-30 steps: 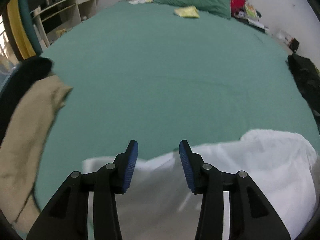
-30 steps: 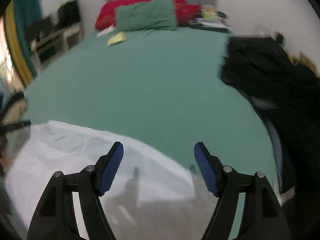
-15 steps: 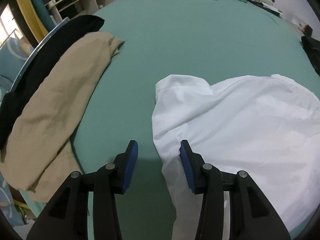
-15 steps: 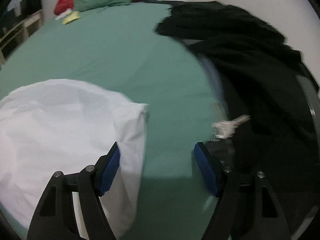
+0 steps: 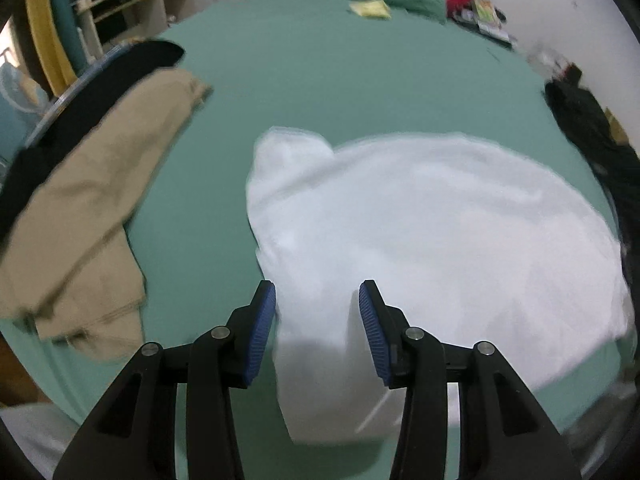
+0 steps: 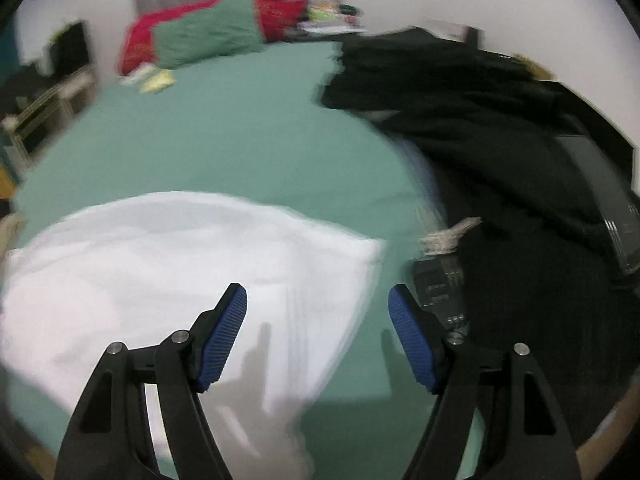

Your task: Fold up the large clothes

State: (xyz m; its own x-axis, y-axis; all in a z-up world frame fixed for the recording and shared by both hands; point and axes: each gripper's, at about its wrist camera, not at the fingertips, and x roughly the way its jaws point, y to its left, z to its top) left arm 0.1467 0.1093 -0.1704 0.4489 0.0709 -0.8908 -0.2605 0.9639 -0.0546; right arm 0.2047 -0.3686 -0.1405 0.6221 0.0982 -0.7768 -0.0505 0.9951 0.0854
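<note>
Both grippers had swung back over the white garment (image 5: 420,220) spread on the near bed (image 5: 340,80); left gripper (image 5: 317,334) and right gripper (image 6: 318,340) gaped empty. Soft, limp cloth seemed best pinched at the near hem.

Open green sheet (image 5: 360,80) ahead — tan garment (image 5: 92,208) left, black clothes (image 6: 500,128) right.

Large white cloth garment (image 5: 420,220): edges motion-blurred in both views; near end hidden behind black fingers with blue pads (image 5: 370,320). Black clothing heap (image 6: 500,120): smeared, cut by right edge. Small silvery object (image 6: 444,238) beside it: unidentifiable.
</note>
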